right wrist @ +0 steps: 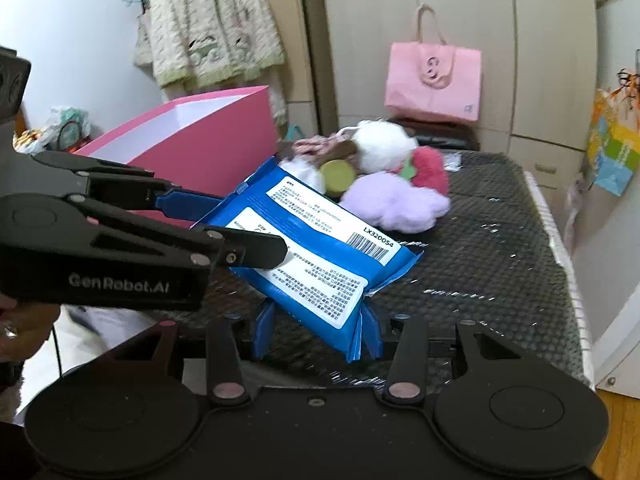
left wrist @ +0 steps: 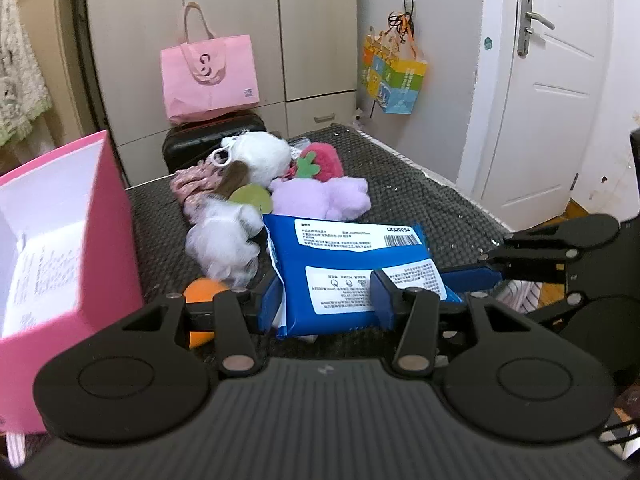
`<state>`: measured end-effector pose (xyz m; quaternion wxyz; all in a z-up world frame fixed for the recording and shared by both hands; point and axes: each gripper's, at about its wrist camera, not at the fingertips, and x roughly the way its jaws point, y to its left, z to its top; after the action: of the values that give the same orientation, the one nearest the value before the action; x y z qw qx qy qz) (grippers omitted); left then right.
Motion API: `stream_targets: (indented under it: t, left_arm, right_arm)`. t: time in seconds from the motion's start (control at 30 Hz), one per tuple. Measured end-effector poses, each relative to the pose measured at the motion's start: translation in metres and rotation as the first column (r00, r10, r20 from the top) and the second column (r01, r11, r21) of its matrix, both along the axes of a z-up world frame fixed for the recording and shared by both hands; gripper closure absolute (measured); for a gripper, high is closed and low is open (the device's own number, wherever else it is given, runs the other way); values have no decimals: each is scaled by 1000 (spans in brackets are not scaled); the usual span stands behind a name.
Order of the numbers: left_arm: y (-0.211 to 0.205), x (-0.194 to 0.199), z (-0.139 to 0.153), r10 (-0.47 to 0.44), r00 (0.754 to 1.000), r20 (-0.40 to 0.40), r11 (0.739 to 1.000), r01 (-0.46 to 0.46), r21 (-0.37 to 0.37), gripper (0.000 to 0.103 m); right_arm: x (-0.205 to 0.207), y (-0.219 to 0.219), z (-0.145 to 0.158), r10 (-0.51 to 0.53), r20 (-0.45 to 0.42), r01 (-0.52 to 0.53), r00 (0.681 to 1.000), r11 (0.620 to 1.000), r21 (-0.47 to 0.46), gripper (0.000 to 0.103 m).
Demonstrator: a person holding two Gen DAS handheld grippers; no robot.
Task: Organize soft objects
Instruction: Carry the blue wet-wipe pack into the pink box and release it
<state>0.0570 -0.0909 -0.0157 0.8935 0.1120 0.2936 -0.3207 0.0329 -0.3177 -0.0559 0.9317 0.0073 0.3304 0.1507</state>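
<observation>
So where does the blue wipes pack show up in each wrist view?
Left wrist: blue wipes pack at lower centre, between the left gripper fingers.
Right wrist: centre, tilted, its near end between the right gripper fingers.
Shared landmark: pink tote bag by the wardrobe.

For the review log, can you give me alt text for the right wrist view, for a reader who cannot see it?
Both grippers clamp a blue wipes pack lifted off a dark mat: the right gripper holds its near end and the left gripper reaches in from the left. Behind sit an open pink box and a pile of plush toys.
</observation>
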Motion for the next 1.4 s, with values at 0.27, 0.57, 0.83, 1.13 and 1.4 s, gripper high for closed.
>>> stream_targets:
  t: [0.27,0.57,0.83,1.13,1.4]
  left_arm:
    - [38,-25,12,50,999,-14,999,-50,4,57]
    - [89,-45,36,114,993,-37,993,-113,38,56]
    - [126,-52,64,214,976,52,976,-215,18,55]
    - [159,-11,84,289,949,127,957,-287,-39,53]
    - [183,60,84,339,941,22,939,-337,-71,53]
  right_arm:
    - [-22,35,15,94,4,-93,996,994,-58,53]
    - [-32,75,36,237,11,-236,971,969,-69,53]
    - [-24,112,63,343,82,-338,936,939,-65,53]
    - [20,146,87,396,178,-386,901,918,-91,53]
    - [86,167,91,409,118,-406,905,913,-51,53]
